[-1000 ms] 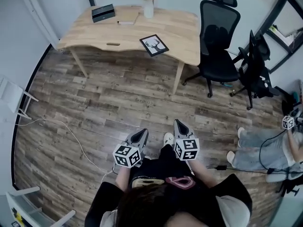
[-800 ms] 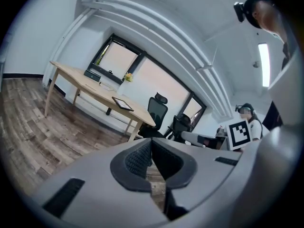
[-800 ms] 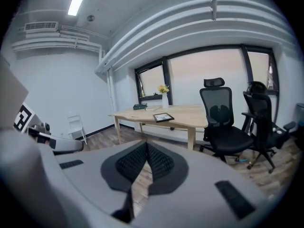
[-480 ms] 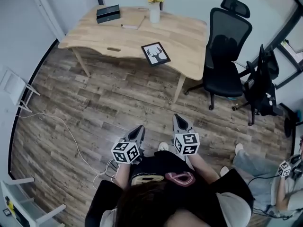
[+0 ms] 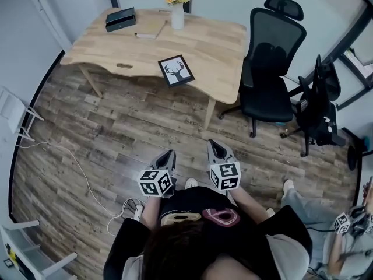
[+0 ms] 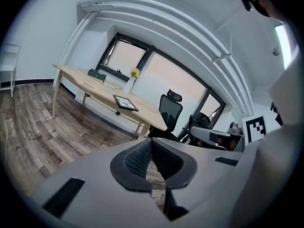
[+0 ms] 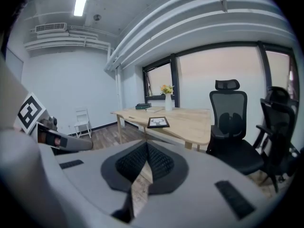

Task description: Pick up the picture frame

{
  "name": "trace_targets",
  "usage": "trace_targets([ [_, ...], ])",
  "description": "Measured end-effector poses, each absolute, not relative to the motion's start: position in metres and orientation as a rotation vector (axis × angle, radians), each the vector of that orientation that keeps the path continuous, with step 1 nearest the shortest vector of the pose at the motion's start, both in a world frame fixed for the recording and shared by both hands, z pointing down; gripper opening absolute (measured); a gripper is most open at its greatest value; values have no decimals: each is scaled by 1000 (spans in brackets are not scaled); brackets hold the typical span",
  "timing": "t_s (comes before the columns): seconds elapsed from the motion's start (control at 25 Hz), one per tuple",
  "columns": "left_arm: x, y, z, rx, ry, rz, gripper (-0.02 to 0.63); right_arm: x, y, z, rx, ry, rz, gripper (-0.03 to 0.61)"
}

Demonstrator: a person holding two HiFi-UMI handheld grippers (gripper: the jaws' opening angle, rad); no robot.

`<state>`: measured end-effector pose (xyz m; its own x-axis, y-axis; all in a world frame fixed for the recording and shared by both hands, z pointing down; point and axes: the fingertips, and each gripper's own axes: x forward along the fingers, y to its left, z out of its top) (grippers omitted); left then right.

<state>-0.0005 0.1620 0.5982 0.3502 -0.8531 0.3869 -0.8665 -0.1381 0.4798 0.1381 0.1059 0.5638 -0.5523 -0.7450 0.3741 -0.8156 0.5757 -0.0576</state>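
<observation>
A black picture frame point(image 5: 176, 70) with a white deer print lies flat near the front edge of a wooden table point(image 5: 116, 42); it also shows in the left gripper view as the picture frame point(image 6: 125, 102) and in the right gripper view as the picture frame point(image 7: 157, 122). My left gripper point(image 5: 169, 154) and right gripper point(image 5: 213, 146) are held side by side close to my body over the floor, well short of the table. Both point toward the table with their jaws shut and nothing between them.
On the table's far side stand a vase of flowers point(image 5: 178, 13), a black box point(image 5: 120, 19) and a notebook point(image 5: 150, 29). A black office chair point(image 5: 269, 69) stands right of the table, another chair point(image 5: 319, 107) beyond it. A cable point(image 5: 76, 162) trails across the plank floor. A seated person point(image 5: 326, 226) is at the lower right.
The table and frame have come closer and shifted left in the head view as I walk forward. Both grippers travel with me, still shut.
</observation>
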Motion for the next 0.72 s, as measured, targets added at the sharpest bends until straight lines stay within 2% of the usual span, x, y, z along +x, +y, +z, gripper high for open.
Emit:
trace_targets([
  [0.28,36,149,611,1953,-1466,59,18,162,94,571,1259,-2492,329,11],
  [0.72,22,126,620,1900,-1466,74,18,162,84,589,1259,-2445,381,11],
])
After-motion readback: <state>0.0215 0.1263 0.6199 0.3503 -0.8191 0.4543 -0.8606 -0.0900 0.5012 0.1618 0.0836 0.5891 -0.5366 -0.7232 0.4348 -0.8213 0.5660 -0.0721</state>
